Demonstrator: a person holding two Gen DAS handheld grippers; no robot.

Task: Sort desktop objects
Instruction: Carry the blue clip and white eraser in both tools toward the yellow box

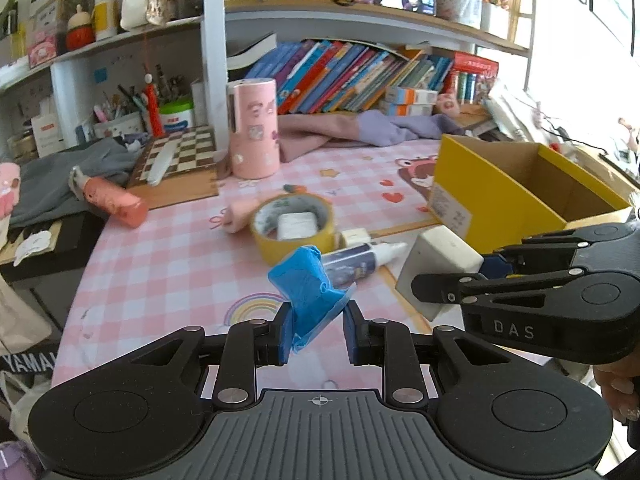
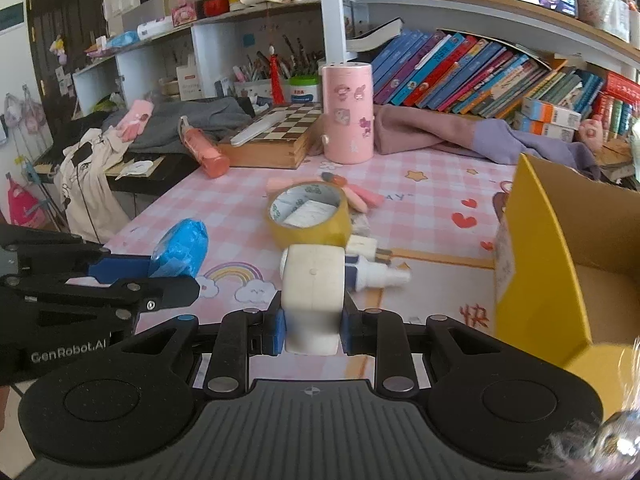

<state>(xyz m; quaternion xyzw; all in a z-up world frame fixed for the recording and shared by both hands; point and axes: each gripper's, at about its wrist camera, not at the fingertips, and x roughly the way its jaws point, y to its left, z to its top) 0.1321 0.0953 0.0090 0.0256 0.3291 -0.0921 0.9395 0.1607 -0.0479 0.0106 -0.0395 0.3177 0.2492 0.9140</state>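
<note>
Left hand-held gripper [image 1: 316,334] clamps blue packet [image 1: 306,280]; right hand-held gripper [image 2: 313,330] clamps white block [image 2: 313,296].

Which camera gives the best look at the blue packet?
The left wrist view: the blue packet sits close and central, pinched in the left gripper. The right wrist view shows it smaller, at the left, partly hidden behind that gripper's fingers.
</note>
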